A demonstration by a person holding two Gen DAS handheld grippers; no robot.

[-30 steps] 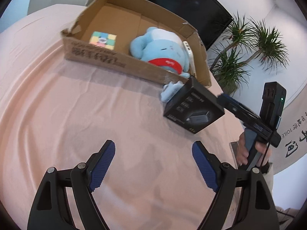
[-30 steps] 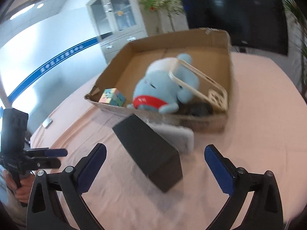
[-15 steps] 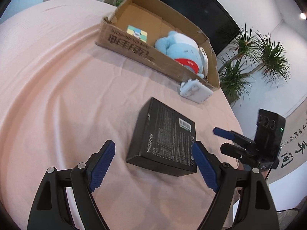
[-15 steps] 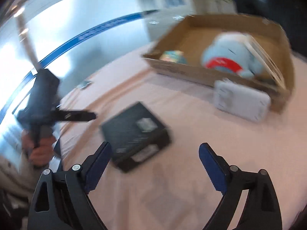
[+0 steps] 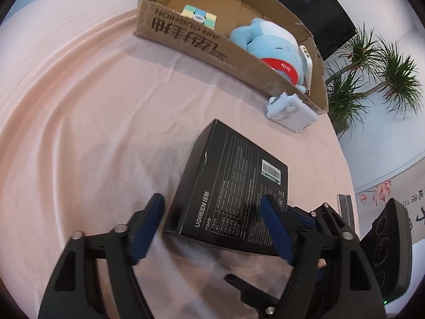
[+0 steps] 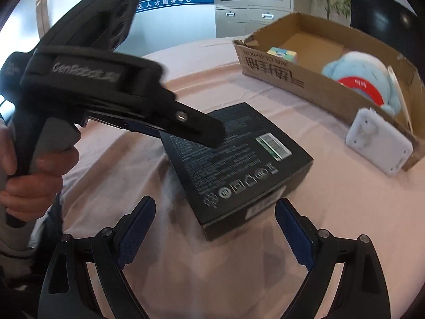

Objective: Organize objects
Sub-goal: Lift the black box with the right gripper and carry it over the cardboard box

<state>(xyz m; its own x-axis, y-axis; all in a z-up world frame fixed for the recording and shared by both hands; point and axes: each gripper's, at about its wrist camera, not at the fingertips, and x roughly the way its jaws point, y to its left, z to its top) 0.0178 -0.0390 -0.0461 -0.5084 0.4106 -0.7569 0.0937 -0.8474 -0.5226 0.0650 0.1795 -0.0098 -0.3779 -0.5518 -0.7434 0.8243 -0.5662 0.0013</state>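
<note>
- The left gripper point(image 5: 212, 212) is wide open. One finger point(image 5: 148, 226) stands beside the left edge of the black box point(image 5: 233, 186); the other finger lies over the box's top face. It holds nothing yet.
- The black box lies flat on the pink tablecloth point(image 5: 79, 106), its long axis pointing away toward the cardboard box point(image 5: 202, 47). The left gripper looks nearer, already straddling one corner.
- The right gripper point(image 6: 215, 226) is also wide open and empty, just in front of the box's near corner.
- A white adapter point(image 6: 377, 143) leans against the cardboard box, well beyond.
</note>
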